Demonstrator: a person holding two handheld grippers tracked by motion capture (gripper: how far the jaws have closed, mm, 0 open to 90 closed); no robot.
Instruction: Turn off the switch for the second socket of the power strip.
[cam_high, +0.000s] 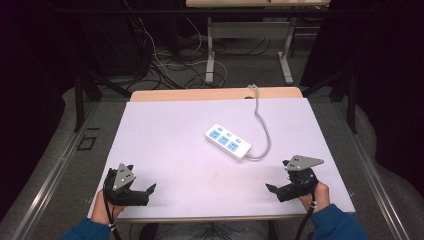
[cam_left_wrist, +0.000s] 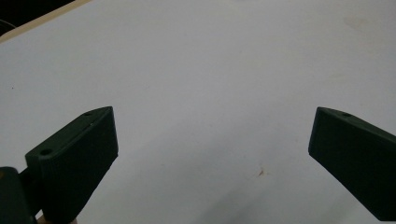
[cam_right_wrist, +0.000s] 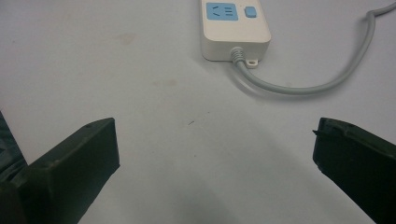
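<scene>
A white power strip (cam_high: 227, 141) with blue sockets lies flat near the middle of the white table (cam_high: 175, 120). Its grey cable (cam_high: 263, 129) loops off the right end and runs to the table's far edge. My left gripper (cam_high: 142, 176) rests near the front left corner, open, with only bare tabletop between its jaws (cam_left_wrist: 212, 135). My right gripper (cam_high: 276, 175) sits near the front right, open and holding nothing (cam_right_wrist: 215, 140). In the right gripper view the power strip's cable end (cam_right_wrist: 236, 30) lies ahead, well beyond the jaws, with the cable (cam_right_wrist: 303, 86) curving right.
A small brownish stain (cam_left_wrist: 261, 172) marks the tabletop in the left gripper view. Beyond the table's far edge stand another table's metal legs (cam_high: 210, 55) and tangled floor cables (cam_high: 160, 65). Dark frame posts (cam_high: 79, 95) flank the table.
</scene>
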